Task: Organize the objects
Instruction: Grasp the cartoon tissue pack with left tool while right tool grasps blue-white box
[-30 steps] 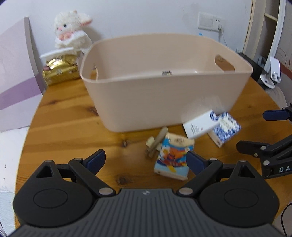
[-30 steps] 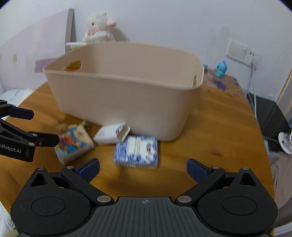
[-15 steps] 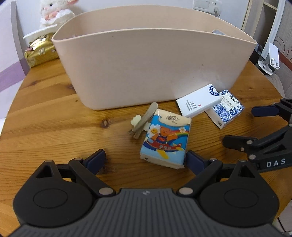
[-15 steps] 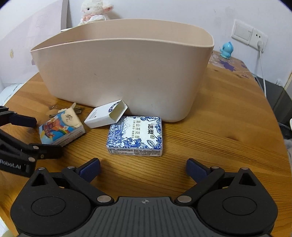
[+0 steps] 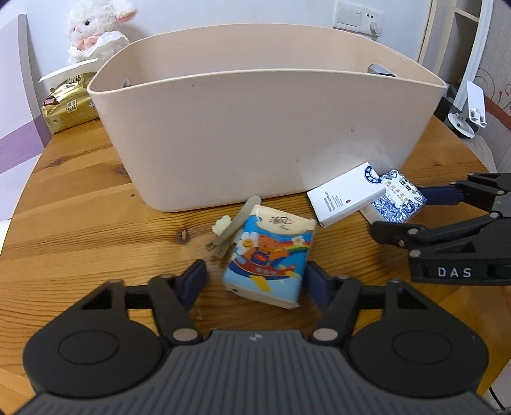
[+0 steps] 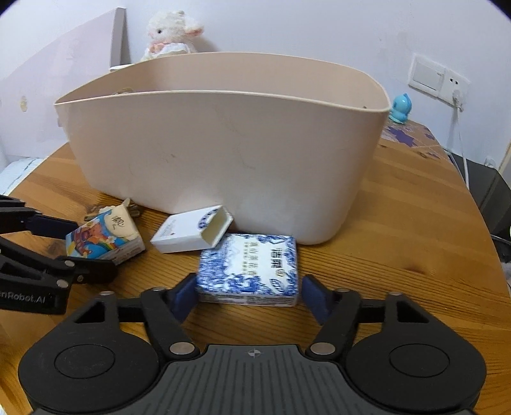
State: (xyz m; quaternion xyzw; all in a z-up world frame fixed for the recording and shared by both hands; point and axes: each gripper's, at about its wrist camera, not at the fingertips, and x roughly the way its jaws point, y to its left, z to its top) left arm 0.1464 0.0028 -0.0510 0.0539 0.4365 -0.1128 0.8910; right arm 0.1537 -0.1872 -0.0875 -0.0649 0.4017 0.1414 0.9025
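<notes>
A cartoon tissue pack lies flat on the wooden table. My left gripper straddles it with its jaws closing; a gap still shows at the left pad. A blue-and-white tissue pack lies between the fingers of my right gripper, whose jaws are also closing, pads close to its sides. Between the two packs a white box with an open end leans on the blue-and-white one. A small hair clip lies beside the cartoon pack. The beige bin stands just behind them all.
A plush lamb and a gold packet sit behind the bin at the left. A blue toy figure stands by the wall socket. A white phone stand is off the table at the right.
Both grippers have come down and forward to the table, each around its tissue pack. Both pairs of jaws have narrowed from wide open toward the packs.
</notes>
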